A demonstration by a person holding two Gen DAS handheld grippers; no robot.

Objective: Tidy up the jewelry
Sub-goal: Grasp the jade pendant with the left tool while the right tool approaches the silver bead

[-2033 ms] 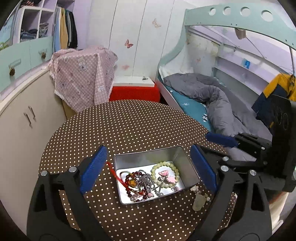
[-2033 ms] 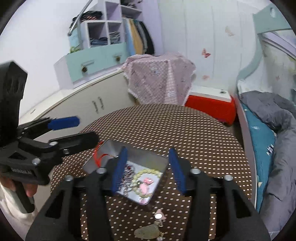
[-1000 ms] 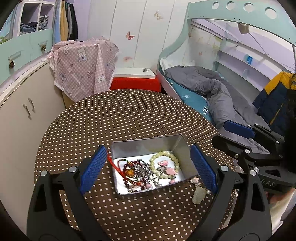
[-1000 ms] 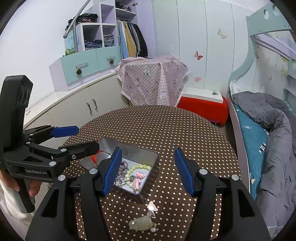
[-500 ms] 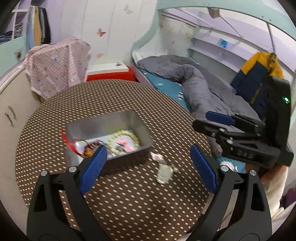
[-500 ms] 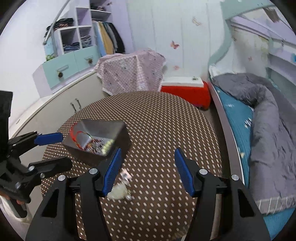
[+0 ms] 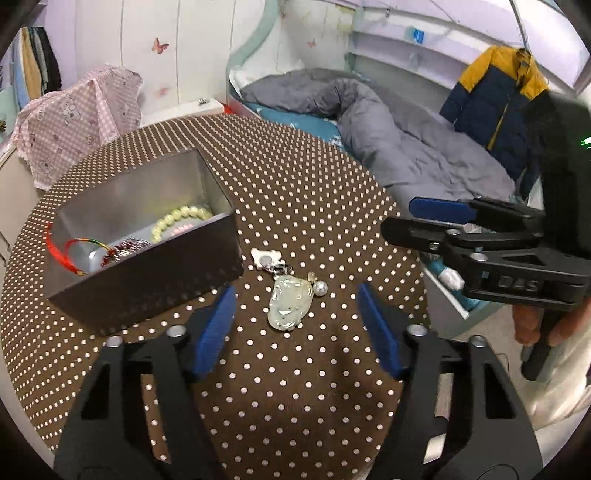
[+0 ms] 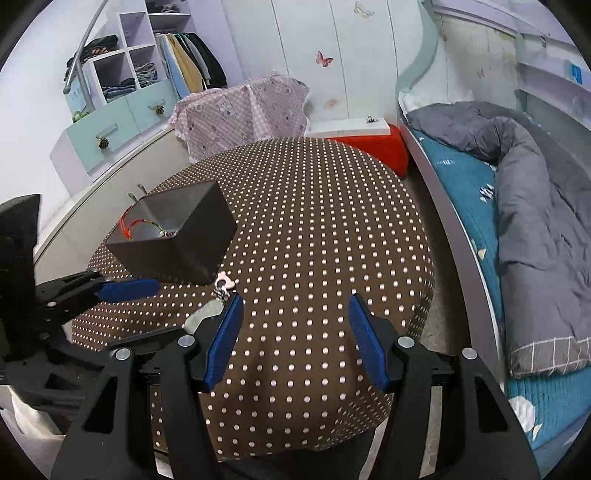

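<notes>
My left hand-held gripper [image 7: 295, 325], jaws just narrowing yet spread, empty, should straddle the jade pendant [image 7: 289, 302] squarely (right hand-held gripper [image 8: 295, 338] spread, idle).

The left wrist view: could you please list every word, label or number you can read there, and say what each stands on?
"DAS": raised letters on the black body of the right tool.
Blue tag on the wall shelf: too small to read.
Nothing else legible; the metal box and jade pendant carry no text.
</notes>
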